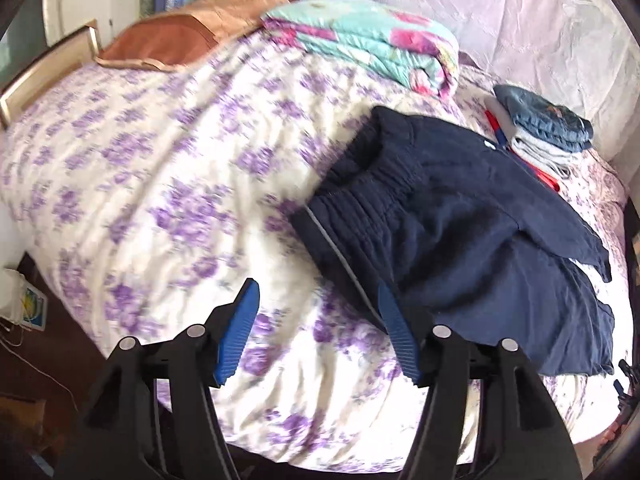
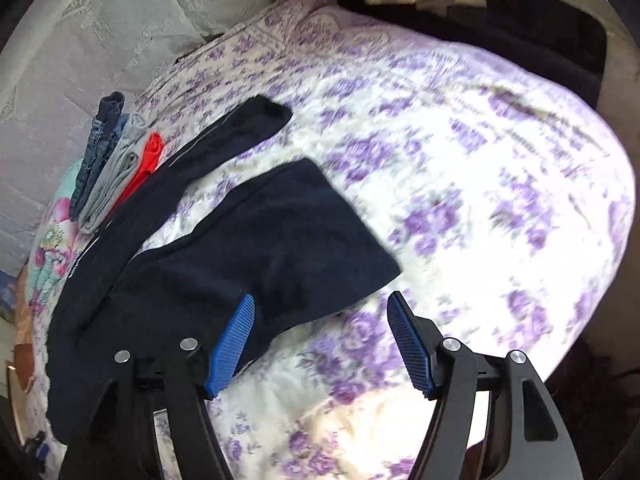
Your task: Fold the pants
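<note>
Dark navy pants [image 1: 460, 224] lie spread on a bed with a purple-flowered cover [image 1: 160, 184]. In the left wrist view the elastic waistband faces me and the legs run off to the right. My left gripper [image 1: 318, 304] is open and empty, just above the bed beside the waistband corner. In the right wrist view the pants [image 2: 248, 240] show two legs apart, one leg end near the middle. My right gripper [image 2: 320, 312] is open and empty, its left blue pad over the edge of the near leg.
A stack of folded clothes [image 1: 544, 132], denim on top, lies behind the pants; it also shows in the right wrist view [image 2: 116, 160]. A folded floral quilt [image 1: 368, 44] and a brown pillow [image 1: 168, 40] lie at the bed's head. A wall runs along the far side.
</note>
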`<state>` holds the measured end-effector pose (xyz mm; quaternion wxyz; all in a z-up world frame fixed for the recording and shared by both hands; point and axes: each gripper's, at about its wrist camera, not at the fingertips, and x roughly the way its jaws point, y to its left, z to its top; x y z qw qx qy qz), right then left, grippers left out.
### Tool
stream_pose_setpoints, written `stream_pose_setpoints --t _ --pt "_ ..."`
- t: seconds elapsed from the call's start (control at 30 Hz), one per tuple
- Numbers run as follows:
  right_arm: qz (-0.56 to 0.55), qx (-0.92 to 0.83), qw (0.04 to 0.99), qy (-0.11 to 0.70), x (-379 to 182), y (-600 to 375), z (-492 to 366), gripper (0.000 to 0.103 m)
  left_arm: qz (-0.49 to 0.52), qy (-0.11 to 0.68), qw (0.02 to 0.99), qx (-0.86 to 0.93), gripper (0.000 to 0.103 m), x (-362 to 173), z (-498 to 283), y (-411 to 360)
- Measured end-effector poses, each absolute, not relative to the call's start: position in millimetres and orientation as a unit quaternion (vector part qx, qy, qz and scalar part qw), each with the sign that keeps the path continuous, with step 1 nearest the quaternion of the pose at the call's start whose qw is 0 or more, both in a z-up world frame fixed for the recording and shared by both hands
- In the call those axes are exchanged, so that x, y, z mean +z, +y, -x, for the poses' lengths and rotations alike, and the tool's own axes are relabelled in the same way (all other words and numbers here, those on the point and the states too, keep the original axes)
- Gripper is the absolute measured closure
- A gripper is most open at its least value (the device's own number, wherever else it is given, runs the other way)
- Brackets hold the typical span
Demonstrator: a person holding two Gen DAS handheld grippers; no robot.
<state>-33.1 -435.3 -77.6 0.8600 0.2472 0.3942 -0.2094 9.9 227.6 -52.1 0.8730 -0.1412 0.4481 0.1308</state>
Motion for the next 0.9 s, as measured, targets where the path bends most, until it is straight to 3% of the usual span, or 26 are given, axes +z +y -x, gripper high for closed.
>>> stream_pose_setpoints --t 0.1,0.27,0.47,0.63,0.67,0.7,0.73,0.9 --pt "-0.236 -0.193 0.879 0.367 -47.9 -447.5 25.0 0.025 0.125 0.426 0.889 0.115 0.043 -17.8 -12.4 227.5" --pt "-0.237 -0.121 0.882 0.39 -39.3 -466.3 -72.4 0.024 0.069 0.448 0.891 0.038 0.041 7.0 -99.3 190.4" --pt "-0.299 -0.112 0.814 0.485 -108.7 -500.1 -202.3 0.025 0.013 0.547 0.837 -0.013 0.041 -64.5 -224.7 131.8" --pt "-0.318 -0.114 0.815 0.47 -132.1 -515.7 -243.2 0.024 -0.02 0.59 0.807 0.003 0.042 -114.0 -259.8 128.5" --pt "-0.314 -0.117 0.823 0.459 -131.1 -514.6 -246.1 0.029 -0.021 0.594 0.804 0.005 0.041 -119.3 -262.1 130.7" --pt "-0.301 -0.122 0.827 0.458 -130.8 -512.0 -249.9 0.079 -0.019 0.595 0.803 0.008 0.04 -122.4 -263.5 131.7" --pt "-0.29 -0.126 0.827 0.465 -131.1 -511.4 -252.7 0.092 -0.019 0.594 0.804 0.011 0.04 -123.3 -264.1 131.5" --pt "-0.314 -0.139 0.832 0.436 -109.4 -529.8 -230.2 0.092 -0.038 0.585 0.81 0.003 0.039 -124.4 -259.7 127.9"
